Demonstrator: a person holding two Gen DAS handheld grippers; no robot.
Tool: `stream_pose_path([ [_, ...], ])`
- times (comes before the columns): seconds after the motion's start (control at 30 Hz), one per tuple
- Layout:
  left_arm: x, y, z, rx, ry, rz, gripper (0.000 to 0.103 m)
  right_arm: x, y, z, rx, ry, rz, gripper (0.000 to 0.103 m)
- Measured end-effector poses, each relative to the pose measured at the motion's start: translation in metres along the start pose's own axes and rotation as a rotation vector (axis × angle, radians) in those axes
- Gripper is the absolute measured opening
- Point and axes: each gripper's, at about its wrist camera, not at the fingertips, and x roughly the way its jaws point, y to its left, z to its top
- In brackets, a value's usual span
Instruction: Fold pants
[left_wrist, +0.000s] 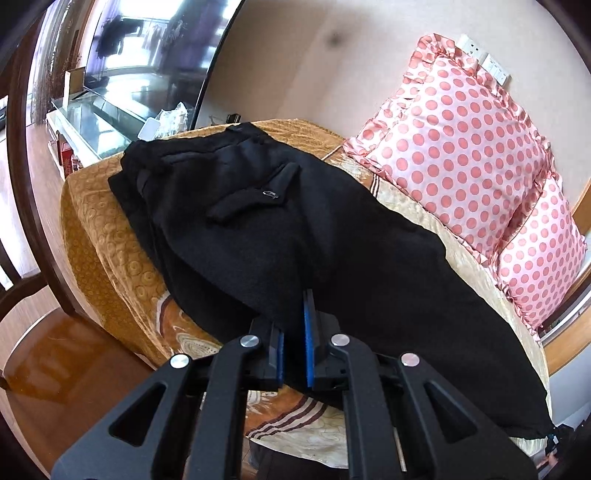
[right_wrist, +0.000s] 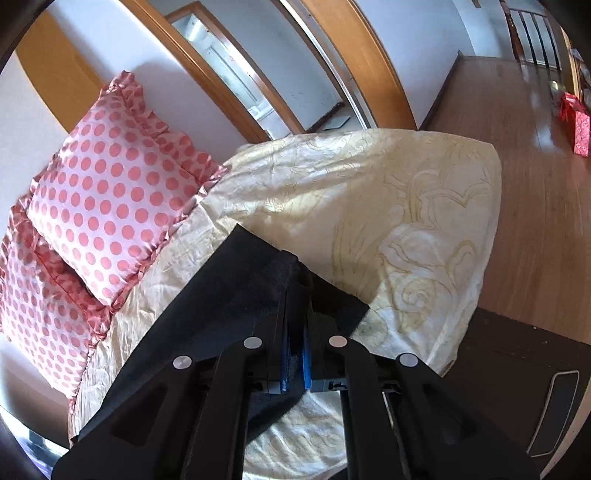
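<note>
Nearest each camera, left gripper (left_wrist: 295, 332) and right gripper (right_wrist: 295, 332) were both clamped on black pants (left_wrist: 280, 229) (blue pads pinching fabric). Pants lay along the bed (right_wrist: 406, 206); beyond, polka-dot pillows (left_wrist: 461, 147).

Two pink polka-dot pillows (left_wrist: 461, 147) are propped against the wall at the head of a bed (right_wrist: 424, 206) covered in cream and gold patterned bedding. A large mirror (left_wrist: 129, 62) is seen beyond the bed, and a red gift bag (right_wrist: 581, 133) is set on the wooden floor (right_wrist: 517, 147).
</note>
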Motion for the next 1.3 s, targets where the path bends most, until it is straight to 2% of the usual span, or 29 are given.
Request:
stream_pose_path([
  [0.17, -0.003, 0.004, 0.005, 0.023, -0.005, 0.005, 0.008, 0.006, -0.005, -0.003, -0.010, 0.038, -0.014, 0.006],
  [0.4, -0.012, 0.006, 0.014, 0.032, -0.044, 0.002, 0.007, -0.020, 0.012, 0.010, -0.048, -0.043, 0.056, 0.006],
  [0.5, -0.010, 0.003, 0.012, 0.055, -0.042, 0.019, 0.006, -0.006, 0.019, 0.012, -0.104, -0.013, -0.014, 0.006],
  [0.6, -0.004, 0.012, 0.003, 0.030, -0.015, 0.020, 0.006, 0.008, 0.003, 0.000, -0.055, 0.035, -0.049, 0.006],
  [0.7, -0.001, 0.019, -0.002, 0.012, -0.004, 0.005, 0.007, 0.004, 0.003, -0.008, -0.077, 0.009, -0.059, 0.006],
  [0.77, -0.004, 0.021, 0.000, -0.001, -0.020, -0.009, 0.014, 0.002, 0.008, -0.009, -0.107, 0.001, -0.088, 0.006],
  [0.83, -0.009, 0.025, 0.002, -0.023, -0.039, -0.018, 0.039, -0.003, 0.010, -0.010, -0.126, -0.008, -0.122, 0.016],
  [0.9, -0.016, 0.031, 0.004, -0.052, -0.066, -0.022, 0.045, -0.017, 0.013, -0.011, -0.150, -0.070, -0.195, 0.031],
  [0.93, -0.021, 0.037, 0.007, -0.070, -0.083, -0.011, 0.051, -0.025, 0.013, -0.011, -0.163, -0.107, -0.220, 0.047],
  [1.0, -0.028, 0.042, 0.010, -0.090, -0.116, 0.013, 0.051, -0.041, 0.029, -0.017, -0.242, -0.188, -0.238, 0.050],
  [1.07, -0.034, 0.042, 0.017, -0.080, -0.150, 0.031, 0.051, -0.045, 0.051, -0.027, -0.337, -0.205, -0.193, 0.050],
  [1.1, -0.036, 0.038, 0.020, -0.068, -0.161, 0.027, 0.051, -0.045, 0.066, -0.035, -0.399, -0.193, -0.139, 0.050],
  [1.17, -0.036, 0.019, 0.024, -0.003, -0.186, 0.009, 0.052, -0.038, 0.107, -0.063, -0.536, -0.117, 0.023, 0.050],
  [1.23, -0.030, -0.008, 0.024, 0.082, -0.193, -0.020, 0.063, -0.028, 0.141, -0.092, -0.635, -0.040, 0.162, 0.050],
  [1.3, -0.017, -0.034, 0.018, 0.153, -0.162, -0.073, 0.068, -0.017, 0.176, -0.130, -0.727, 0.059, 0.299, 0.050],
])
